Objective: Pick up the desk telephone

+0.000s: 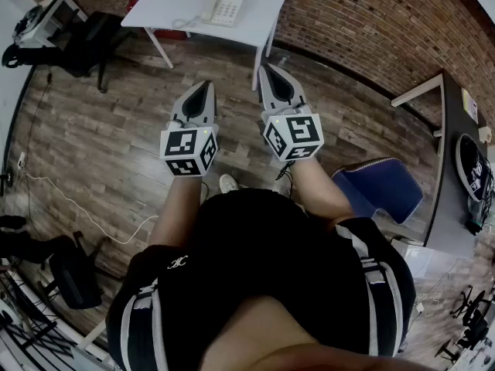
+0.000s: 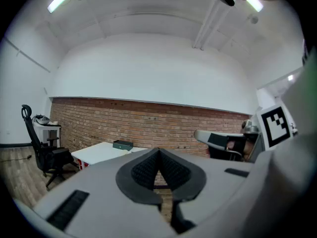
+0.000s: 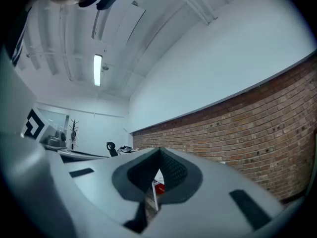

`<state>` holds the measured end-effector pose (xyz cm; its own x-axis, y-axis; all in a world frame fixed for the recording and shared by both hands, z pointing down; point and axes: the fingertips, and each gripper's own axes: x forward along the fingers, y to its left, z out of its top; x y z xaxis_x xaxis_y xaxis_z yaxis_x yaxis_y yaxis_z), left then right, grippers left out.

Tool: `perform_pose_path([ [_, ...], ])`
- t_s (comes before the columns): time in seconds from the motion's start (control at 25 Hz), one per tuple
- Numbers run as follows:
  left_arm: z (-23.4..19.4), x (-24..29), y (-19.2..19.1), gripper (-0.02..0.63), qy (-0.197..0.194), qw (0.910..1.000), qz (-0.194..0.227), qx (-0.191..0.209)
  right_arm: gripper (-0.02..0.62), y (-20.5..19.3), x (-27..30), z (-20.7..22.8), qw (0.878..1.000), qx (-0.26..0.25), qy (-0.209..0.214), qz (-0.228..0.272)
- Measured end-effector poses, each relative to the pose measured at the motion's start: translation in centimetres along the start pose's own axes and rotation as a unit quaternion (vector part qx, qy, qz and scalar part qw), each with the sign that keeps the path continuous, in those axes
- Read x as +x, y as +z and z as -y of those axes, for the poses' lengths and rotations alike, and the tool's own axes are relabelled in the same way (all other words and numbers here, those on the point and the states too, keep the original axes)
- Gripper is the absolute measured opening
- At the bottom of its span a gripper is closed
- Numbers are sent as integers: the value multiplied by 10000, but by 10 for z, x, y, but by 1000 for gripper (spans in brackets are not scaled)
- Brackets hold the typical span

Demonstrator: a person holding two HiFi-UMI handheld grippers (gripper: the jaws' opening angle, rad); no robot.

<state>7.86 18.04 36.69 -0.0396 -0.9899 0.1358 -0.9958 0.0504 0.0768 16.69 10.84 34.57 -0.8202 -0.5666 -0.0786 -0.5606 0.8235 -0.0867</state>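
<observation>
One desk telephone on one white table, far. Two grippers: left gripper, right gripper. One blue chair, right; one black office chair, far left.

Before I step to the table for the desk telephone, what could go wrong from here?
1. The left gripper and the right gripper both have their fingers shut. If they do not open in time, they may push the telephone across the table.
2. The coiled cord lies beside the telephone, so a lift by the handset alone might drag the base.
3. A white cable lies on the floor to the left, and a sideways step could catch it.
</observation>
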Motion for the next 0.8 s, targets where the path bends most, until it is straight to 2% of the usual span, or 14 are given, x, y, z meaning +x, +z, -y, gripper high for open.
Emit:
perform_pose_path([
  [0.36,14,-10,-2,0,52,9999,25,100,-2,1,-15,-5,9998,138,107,79],
  [0.8,-19,3,2,0,98,9999,62,47,-2,-9,17,-16,9996,249,146,41],
])
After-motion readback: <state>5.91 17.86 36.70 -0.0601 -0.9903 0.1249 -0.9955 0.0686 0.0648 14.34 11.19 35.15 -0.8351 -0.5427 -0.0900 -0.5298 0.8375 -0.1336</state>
